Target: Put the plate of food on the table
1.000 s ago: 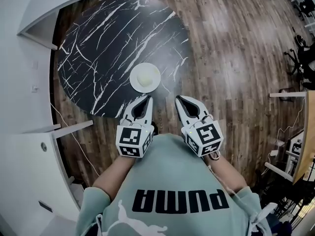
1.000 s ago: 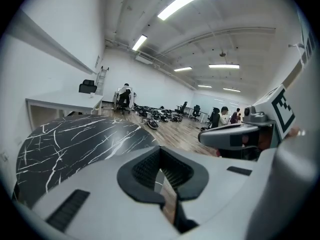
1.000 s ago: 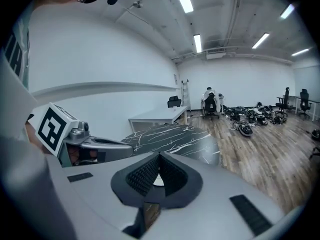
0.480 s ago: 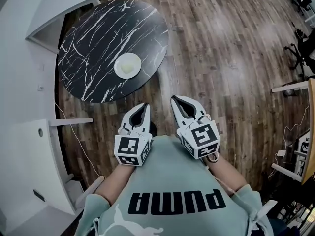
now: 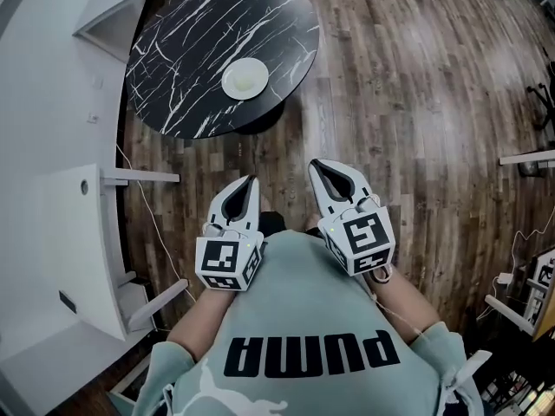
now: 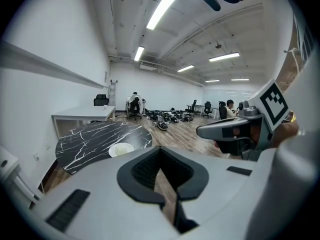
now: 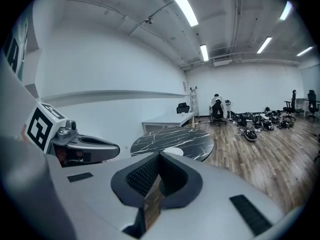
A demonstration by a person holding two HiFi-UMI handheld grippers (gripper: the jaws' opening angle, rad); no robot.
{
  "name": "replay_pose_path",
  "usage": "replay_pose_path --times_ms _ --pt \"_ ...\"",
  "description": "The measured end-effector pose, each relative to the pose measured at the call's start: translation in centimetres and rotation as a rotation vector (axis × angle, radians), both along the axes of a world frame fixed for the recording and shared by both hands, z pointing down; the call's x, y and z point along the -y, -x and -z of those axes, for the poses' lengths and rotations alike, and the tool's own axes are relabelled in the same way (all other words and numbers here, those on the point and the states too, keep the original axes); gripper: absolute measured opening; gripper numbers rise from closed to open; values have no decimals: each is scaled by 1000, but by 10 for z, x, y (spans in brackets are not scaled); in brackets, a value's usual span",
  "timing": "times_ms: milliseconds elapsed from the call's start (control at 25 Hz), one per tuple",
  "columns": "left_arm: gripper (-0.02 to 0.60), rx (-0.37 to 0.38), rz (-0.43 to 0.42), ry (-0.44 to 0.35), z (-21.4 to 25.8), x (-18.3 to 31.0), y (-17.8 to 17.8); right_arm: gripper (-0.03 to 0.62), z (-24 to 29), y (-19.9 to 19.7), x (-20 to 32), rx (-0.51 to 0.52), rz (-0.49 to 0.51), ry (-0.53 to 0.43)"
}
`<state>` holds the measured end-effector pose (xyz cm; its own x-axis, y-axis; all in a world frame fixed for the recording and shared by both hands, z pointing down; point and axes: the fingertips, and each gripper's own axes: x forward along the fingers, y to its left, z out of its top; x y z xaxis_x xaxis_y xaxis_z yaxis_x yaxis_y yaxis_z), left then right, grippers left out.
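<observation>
In the head view, the plate [image 5: 245,77] stands on the round dark marble table [image 5: 186,50], near the edge that faces the person. The left gripper [image 5: 251,181] and the right gripper [image 5: 318,165] are close to the person's chest, above the wooden floor [image 5: 416,102] and well apart from the table. I judge that the placing is done, so the next move asks only to keep the claws away from the plate.

In the left gripper view, the jaws are pressed together with only a thin slit between them, and they hold nothing. The plate is far in front.

In the right gripper view, the jaws are likewise together and empty. The plate is small here and partly cut off by the gripper body. The food is only a pale lump, and I cannot tell what it is.
</observation>
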<state>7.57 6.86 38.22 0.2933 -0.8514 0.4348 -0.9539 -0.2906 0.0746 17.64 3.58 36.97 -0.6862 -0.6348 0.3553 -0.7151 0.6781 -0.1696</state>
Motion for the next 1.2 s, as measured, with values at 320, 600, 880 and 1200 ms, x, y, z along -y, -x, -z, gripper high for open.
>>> replay_pose_path --times_ms 320,600,880,1200 --pt "6 -11 4 -30 19 -24 42 9 24 26 -21 -10 -51 -38" --pt "6 -10 4 -46 19 -50 93 9 25 69 -56 -50 -83 -39" --pt "6 -42 -4 -46 3 -66 120 8 14 93 -85 -94 -119 -53" --pt "6 -62 -36 -29 -9 -81 121 8 6 88 -102 -110 -169 -43"
